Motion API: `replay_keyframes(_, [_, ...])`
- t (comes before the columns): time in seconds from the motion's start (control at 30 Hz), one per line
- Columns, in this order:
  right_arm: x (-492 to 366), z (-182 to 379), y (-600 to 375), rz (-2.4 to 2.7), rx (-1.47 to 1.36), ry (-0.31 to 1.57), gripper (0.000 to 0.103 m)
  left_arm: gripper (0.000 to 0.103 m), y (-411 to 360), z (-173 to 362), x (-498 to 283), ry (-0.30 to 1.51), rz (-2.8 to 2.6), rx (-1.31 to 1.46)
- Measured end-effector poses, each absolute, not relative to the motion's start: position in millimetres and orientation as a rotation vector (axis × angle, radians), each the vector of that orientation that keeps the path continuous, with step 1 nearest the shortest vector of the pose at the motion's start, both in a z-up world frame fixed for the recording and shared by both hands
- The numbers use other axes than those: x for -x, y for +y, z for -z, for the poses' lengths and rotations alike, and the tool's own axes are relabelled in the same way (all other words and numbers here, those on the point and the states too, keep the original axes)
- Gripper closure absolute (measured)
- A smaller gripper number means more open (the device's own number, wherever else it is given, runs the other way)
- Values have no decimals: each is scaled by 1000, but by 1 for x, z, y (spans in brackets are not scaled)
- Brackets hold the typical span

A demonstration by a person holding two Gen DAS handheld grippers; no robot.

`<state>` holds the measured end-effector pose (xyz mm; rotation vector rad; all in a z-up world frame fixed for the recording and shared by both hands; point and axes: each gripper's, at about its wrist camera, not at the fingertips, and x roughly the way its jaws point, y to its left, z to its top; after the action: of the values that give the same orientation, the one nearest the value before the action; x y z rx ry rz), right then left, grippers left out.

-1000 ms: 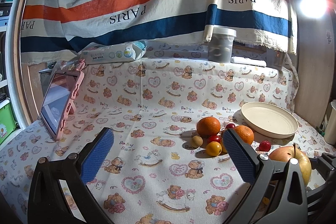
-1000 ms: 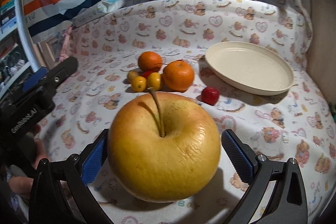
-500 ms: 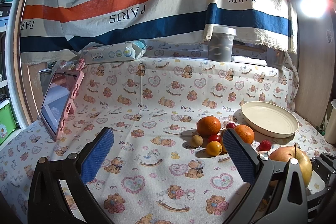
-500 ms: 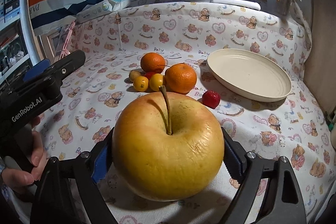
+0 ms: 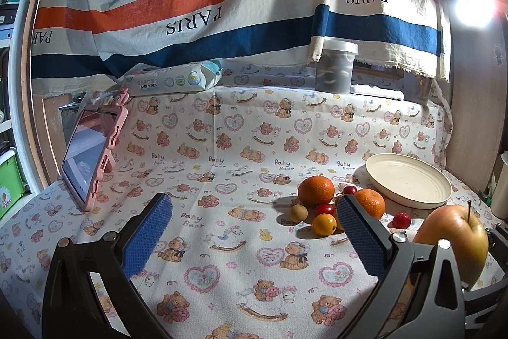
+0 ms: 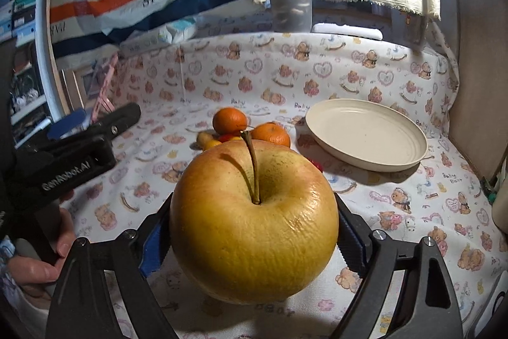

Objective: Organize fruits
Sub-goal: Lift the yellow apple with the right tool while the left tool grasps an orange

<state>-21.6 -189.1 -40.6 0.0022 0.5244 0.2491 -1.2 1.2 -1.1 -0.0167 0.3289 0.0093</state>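
I am clamping my right gripper [image 6: 254,247] on the big yellow-russet apple with the long brown stem [image 6: 254,221]; a second ago its blue pads stood clear of the fruit on both sides, and now they are pressing against its flanks, so I am judging the grasp made. The apple is also sitting higher against the cloth behind it than it did, which suggests I am beginning to lift it off the bear-printed white tablecloth [image 6: 412,212], though I cannot see its underside to be sure. My left gripper [image 5: 254,240] is hanging beside me with its fingers spread wide and nothing between them, just as it was a second ago; my hand [image 6: 41,262] is gripping its handle at the left edge of the right wrist view. Beyond the apple, the little heap of fruit is lying where it was: two round oranges [image 5: 316,190], a small yellow-orange citrus [image 5: 324,224], a dull tan fruit [image 5: 298,213] and several tiny red ones [image 5: 401,220], all near each other on the cloth. Just to their right the shallow cream plate [image 6: 365,129] is waiting, bare. Farther back a grey lidded tub [image 5: 335,65] and a pack of baby wipes [image 5: 171,81] are resting on the ledge under the striped hanging cloth [image 5: 190,5]. With the apple secured, I am probably carrying it to the plate next.
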Motion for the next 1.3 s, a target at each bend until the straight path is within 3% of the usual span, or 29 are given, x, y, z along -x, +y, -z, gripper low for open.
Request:
replay_keyframes(0.2, [17, 39, -198, -274, -45, 555, 14, 0, 4, 2, -2, 351, 16, 26])
replay_keyframes(0.6, [15, 3, -249, -140, -80, 384, 14, 0, 3, 5, -4, 370, 34, 34])
replay_keyframes(0.97, [8, 8, -286, -45, -111, 293, 14, 0, 5, 4, -10, 393, 46, 27])
replay_keyframes(1.3, [5, 15, -295, 0, -152, 331, 14, 0, -9, 9, -21, 466, 89, -36])
